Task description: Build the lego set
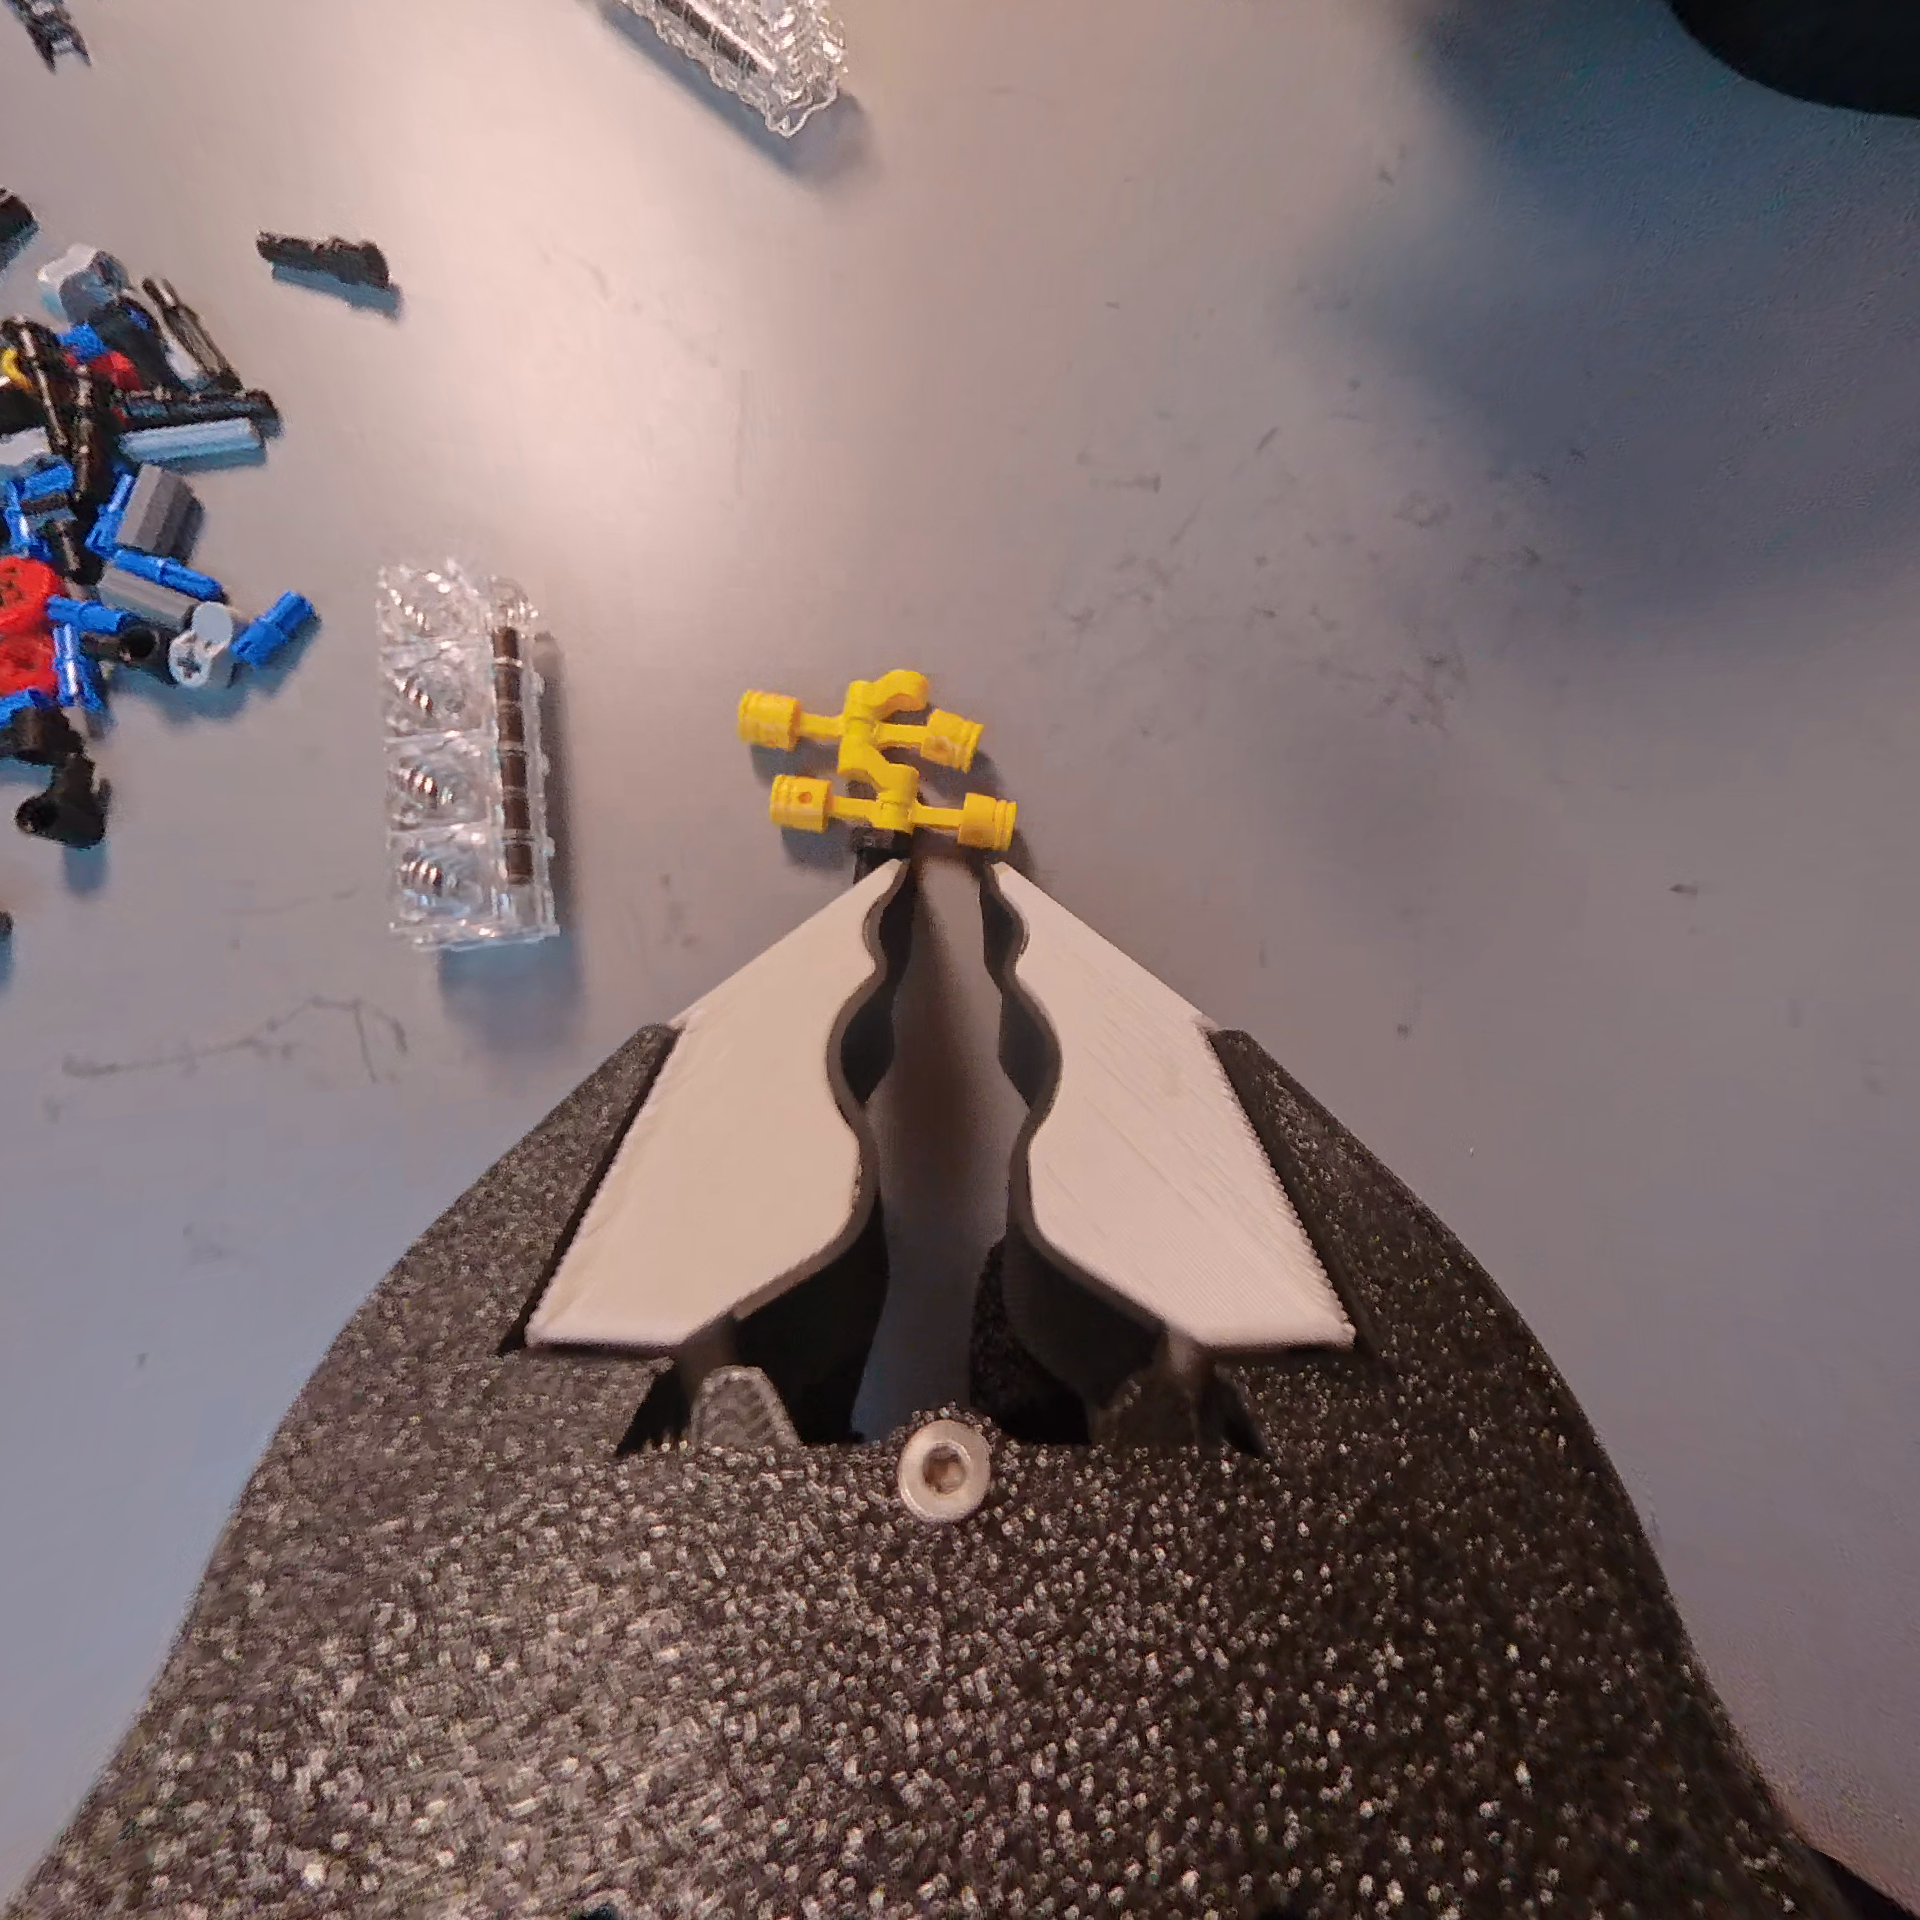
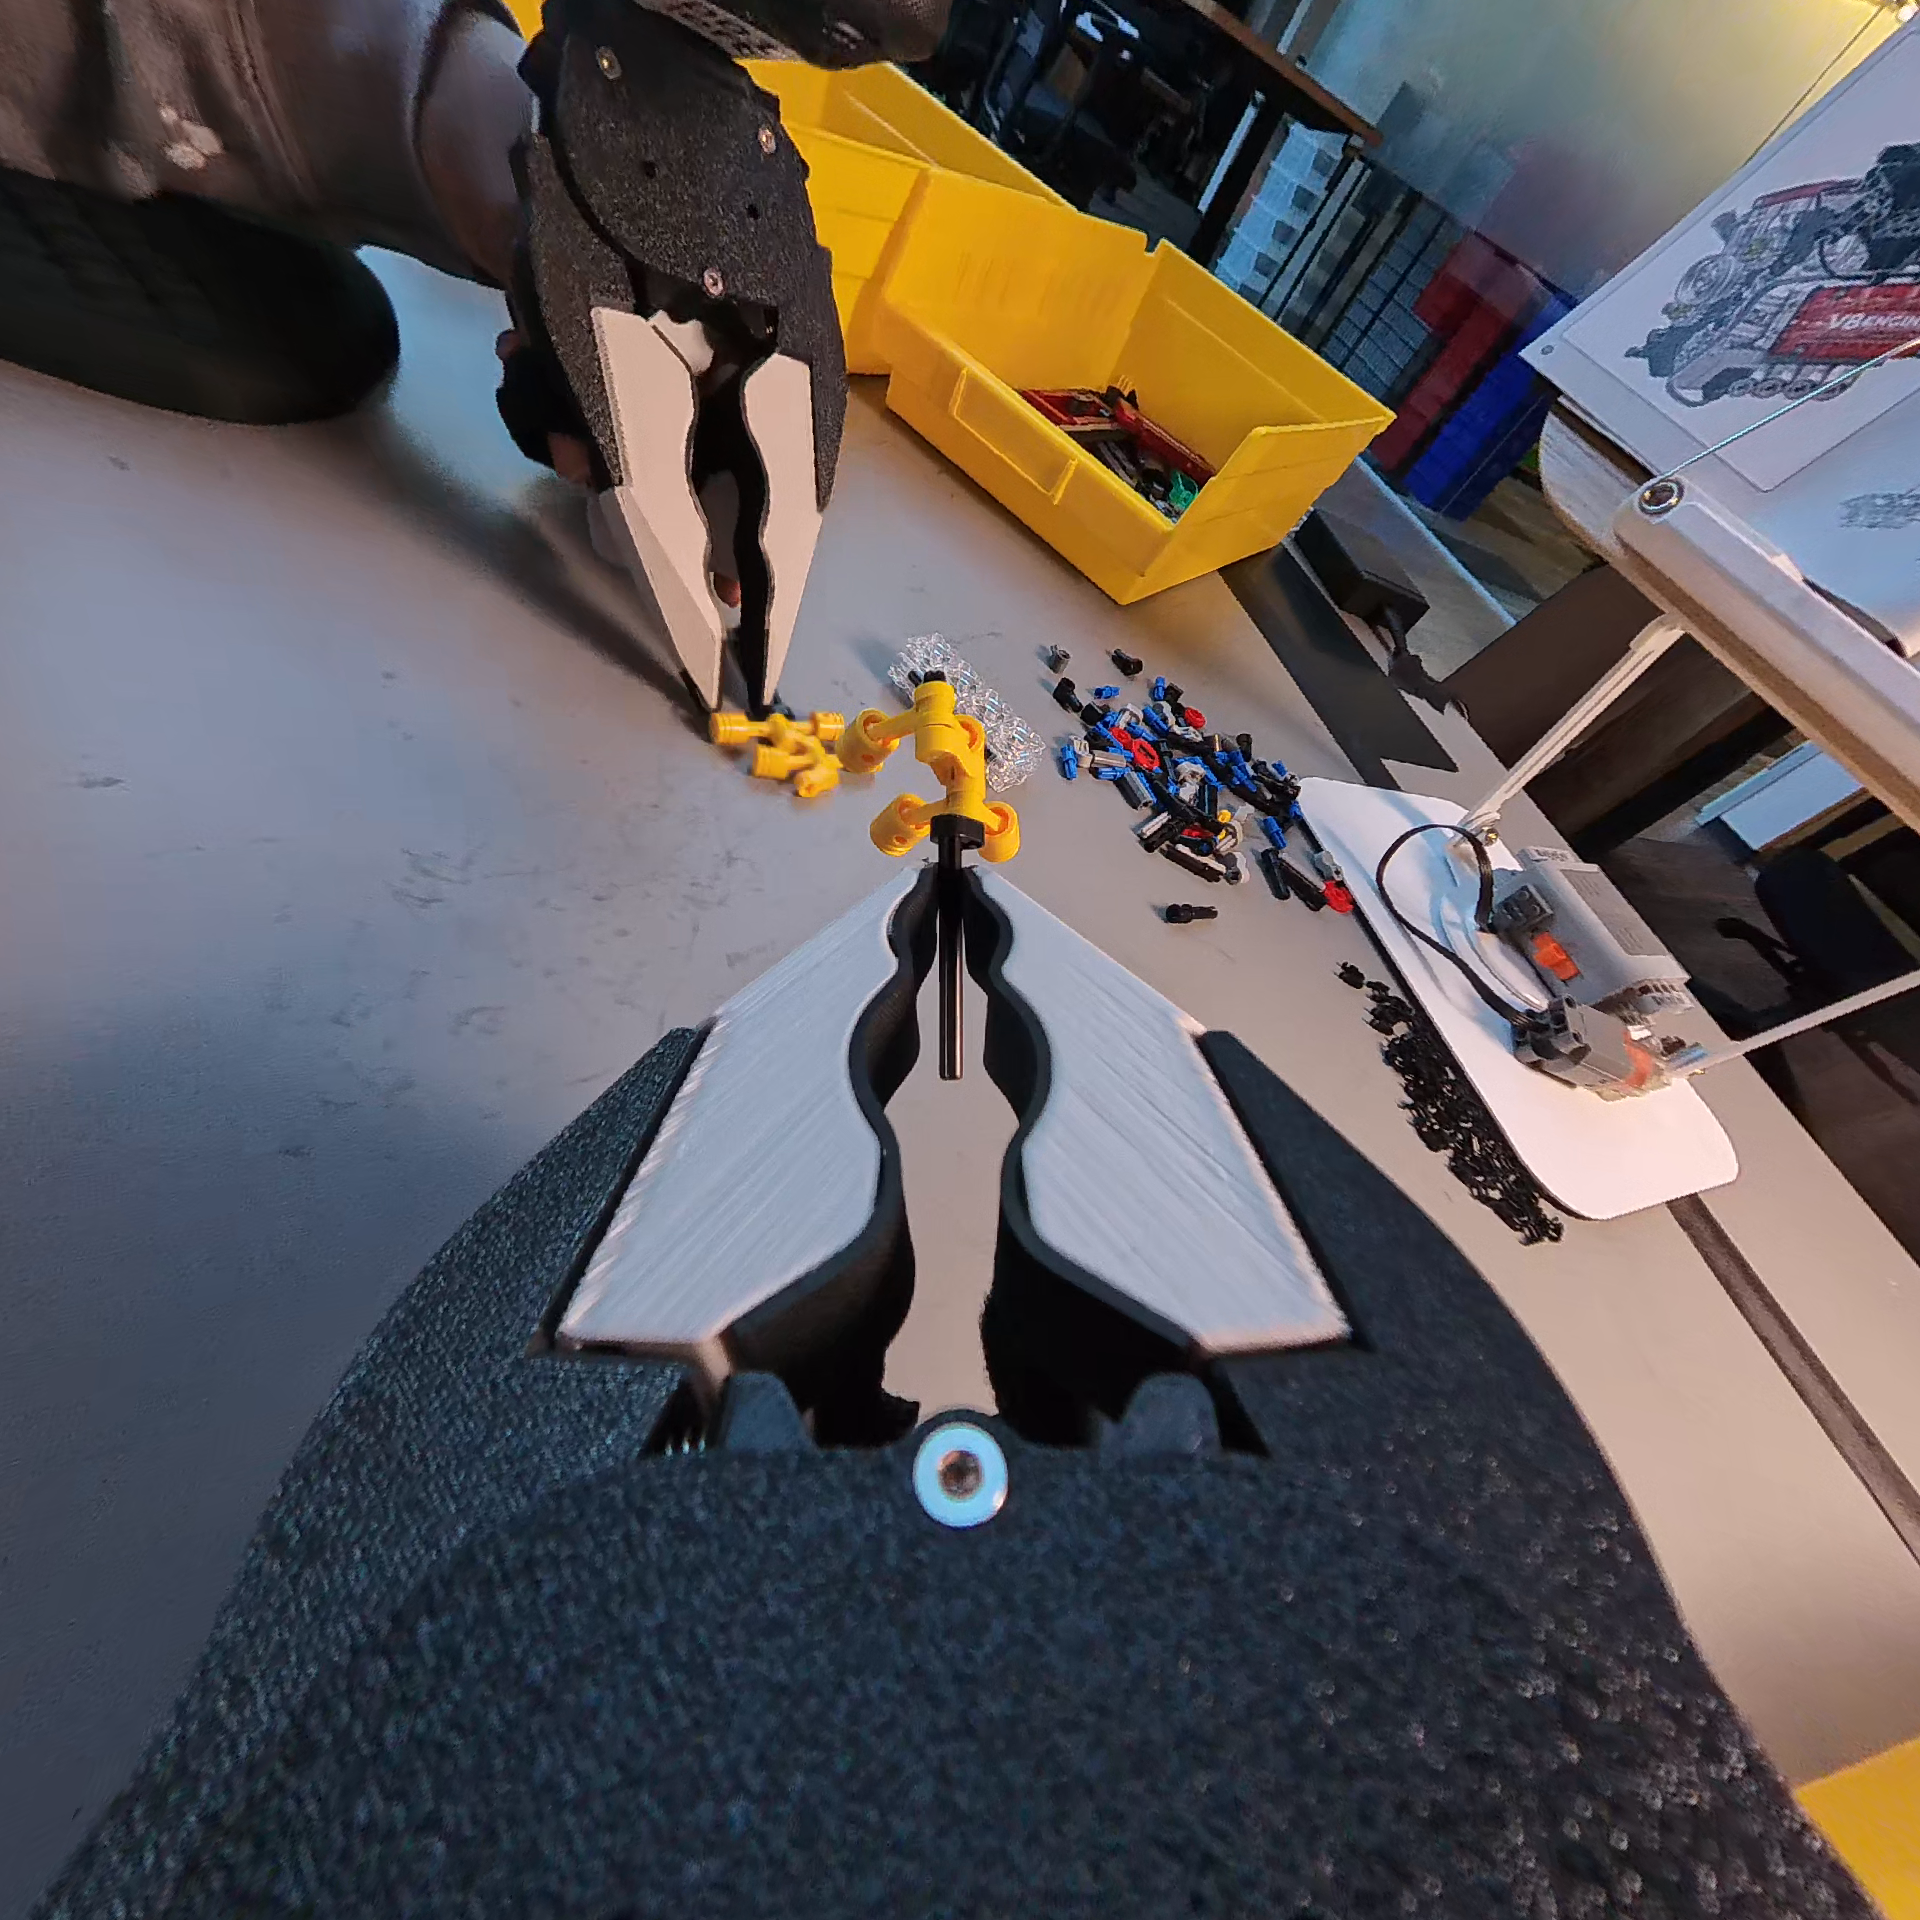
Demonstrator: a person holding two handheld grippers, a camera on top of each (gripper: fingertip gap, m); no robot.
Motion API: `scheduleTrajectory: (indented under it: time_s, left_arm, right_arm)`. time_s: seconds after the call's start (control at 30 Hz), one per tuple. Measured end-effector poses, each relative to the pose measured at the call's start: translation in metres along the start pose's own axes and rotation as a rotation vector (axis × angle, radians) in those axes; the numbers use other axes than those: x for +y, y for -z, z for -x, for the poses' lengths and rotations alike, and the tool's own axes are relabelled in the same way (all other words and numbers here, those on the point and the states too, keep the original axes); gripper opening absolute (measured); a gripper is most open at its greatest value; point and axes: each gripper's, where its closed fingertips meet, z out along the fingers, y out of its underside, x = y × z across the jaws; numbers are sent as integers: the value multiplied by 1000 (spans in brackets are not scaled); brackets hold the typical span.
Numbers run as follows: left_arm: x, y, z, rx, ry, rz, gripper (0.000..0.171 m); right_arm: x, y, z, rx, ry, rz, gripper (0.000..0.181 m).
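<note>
My left gripper (image 1: 940, 871) is down at the grey table, jaws nearly together, apparently on a short black axle end (image 1: 871, 847) of a yellow piston-and-crank assembly (image 1: 878, 764) that lies flat just past its tips. In the right wrist view that gripper (image 2: 743, 698) touches the table beside the same yellow assembly (image 2: 779, 753). My right gripper (image 2: 948, 873) is shut on a black axle (image 2: 949, 977) and holds it above the table. A second yellow piston assembly (image 2: 940, 774) sits on that axle's far end.
A clear engine block (image 1: 468, 748) lies left of the left gripper, and another (image 1: 743, 52) lies farther back. A pile of small blue, black, red and grey parts (image 2: 1174, 769) lies to the right. Yellow bins (image 2: 1122, 416), a white tray (image 2: 1621, 1164) with a battery box, and black pins (image 2: 1455, 1112) stand beyond. Left tips to right tips: about 15 cm.
</note>
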Motion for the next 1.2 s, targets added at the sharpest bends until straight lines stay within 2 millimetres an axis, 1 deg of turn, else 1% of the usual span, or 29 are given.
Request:
scheduleTrajectory:
  time_s: [0.13,0.2,0.27,0.37,0.47,0.57,0.63,0.67,0.8,0.97,1.03,1.13,1.2]
  left_arm:
    - [-12,-12,-9,8,-47,-22,12]
    - [-15,-14,-13,20,-70,-18,12]
    - [-19,-11,-10,5,-79,-30,11]
    - [-23,3,0,-30,-47,-57,11]
    - [-17,10,3,-33,-20,-39,12]
    - [-8,3,3,-35,-36,13,12]
    - [-6,-3,1,-21,-56,38,6]
    - [-7,-6,0,-13,-75,45,6]
    - [-18,-17,-10,68,-178,44,4]
    - [-37,-32,-27,141,-299,19,4]
    - [-47,-34,-31,151,-313,-19,4]
    - [-60,-31,-33,157,-286,-96,4]
    - [-63,-29,-33,146,-271,-112,4]
  right_arm:
    - [1,0,1,-3,0,0,3]
    - [1,0,0,-3,0,1,3]
    - [0,0,0,-1,0,-1,3]
    - [0,1,-1,1,-1,-2,3]
    - [1,1,0,-4,-4,-3,3]
    - [1,-1,2,-11,-4,-3,3]
    - [0,-1,2,-11,-1,-6,3]
    - [0,0,2,-10,0,-10,3]
    - [-3,2,0,0,-1,-25,4]
    - [-4,6,-6,23,1,-30,4]
    - [-4,8,-10,35,2,-31,4]
    - [-4,13,-16,55,1,-35,4]
    - [-4,16,-21,66,-6,-40,4]
